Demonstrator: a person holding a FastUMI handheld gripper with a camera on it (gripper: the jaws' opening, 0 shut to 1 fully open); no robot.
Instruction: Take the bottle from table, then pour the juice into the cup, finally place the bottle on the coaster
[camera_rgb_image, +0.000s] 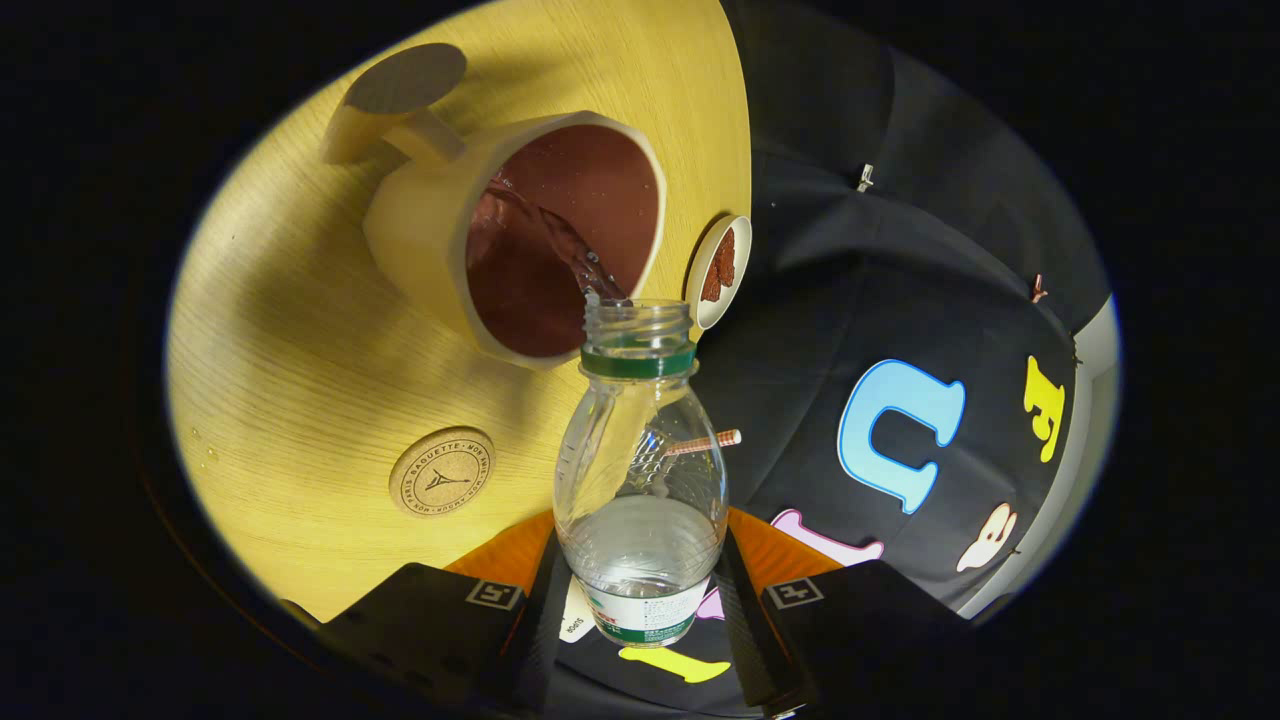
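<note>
The clear plastic bottle (640, 470) is clamped between the tongs (640, 600) at lower centre, tilted; a stream is poured into the cup (430, 220), upper left of the cork coaster (442, 471).

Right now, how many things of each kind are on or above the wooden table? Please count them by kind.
Clear plastic bottle with green neck ring, gripper shut on it, pouring: 1
Beige cup with handle and dark inside: 1
Round cork coaster with printed emblem: 1
Small white dish holding something reddish-brown: 1
Total: 4, all on or over the yellow wooden table.
</note>
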